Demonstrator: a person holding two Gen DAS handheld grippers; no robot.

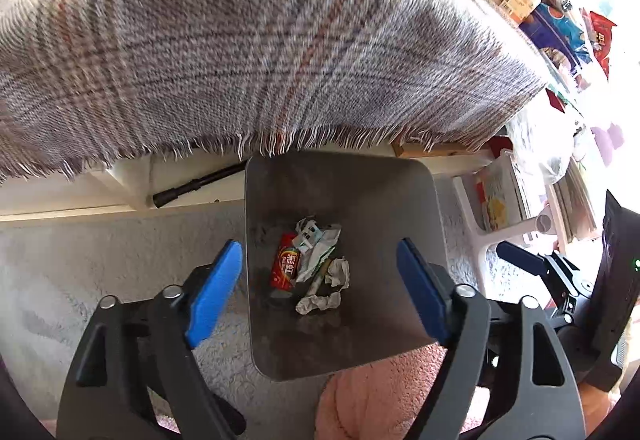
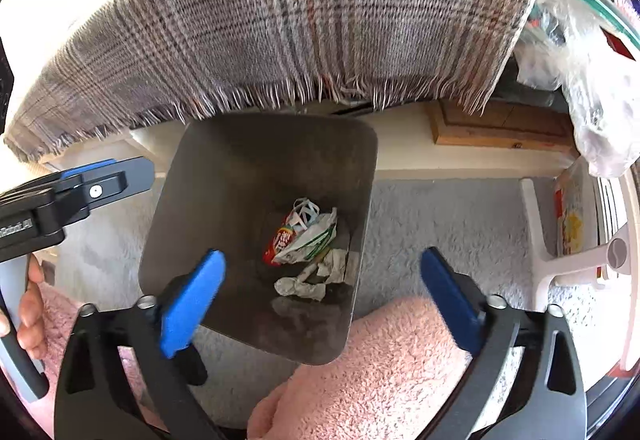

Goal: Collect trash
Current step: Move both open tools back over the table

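From the left wrist view, the left gripper (image 1: 320, 288) hangs over the gray trash bin (image 1: 360, 184), fingers spread wide and holding nothing. At the bin's bottom lie a red wrapper (image 1: 285, 267), a white-green wrapper (image 1: 316, 252) and crumpled paper (image 1: 320, 302). A plaid blanket (image 1: 240, 40) hangs above.

From the right wrist view, the right gripper (image 2: 322, 288) is also spread and empty — the bin (image 2: 240, 168) stands on gray carpet (image 2: 448, 232), trash inside, pink fabric (image 2: 380, 368) beside it.
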